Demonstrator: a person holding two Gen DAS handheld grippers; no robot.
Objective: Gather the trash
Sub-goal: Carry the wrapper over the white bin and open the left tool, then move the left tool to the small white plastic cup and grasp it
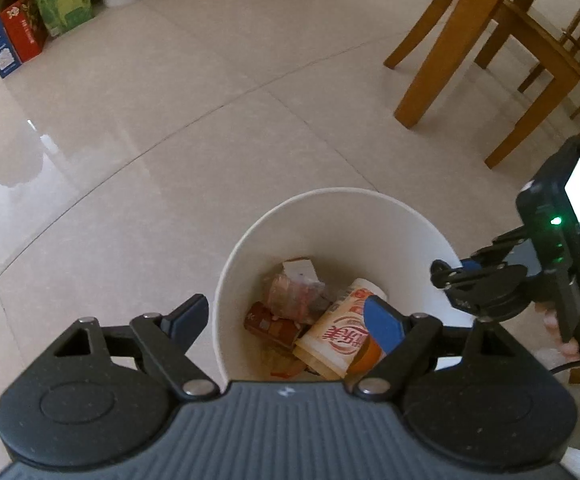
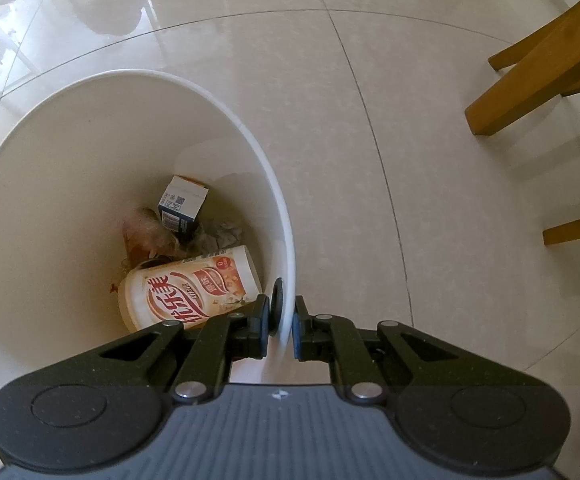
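Over the white bin point(image 1: 330, 216) my left tool point(image 1: 285, 320) hangs with its fingers spread wide and nothing between them, one blue pad point(image 1: 384, 326) above the bin's mouth and the other finger outside the rim. At the bin's right wall my right tool point(image 2: 281, 326) is clenched on the rim, one finger inside the wall and one outside it, and the rim runs between the pads. Down inside the bin lies the trash: a cream milk-tea cup point(image 2: 191, 292) on its side nearest that pinched rim, a small blue and white carton point(image 2: 181, 204) farther in, a pinkish crumpled wrapper point(image 2: 143, 232) beside the carton, and a reddish-brown packet point(image 1: 269, 324) next to the cup. Beyond the bin the pale tiled floor point(image 1: 169, 120) spreads out bare. Right of the bin stand wooden chair legs point(image 1: 442, 40); far from it, at the back left, coloured boxes and bags point(image 1: 21, 28) sit on the floor.
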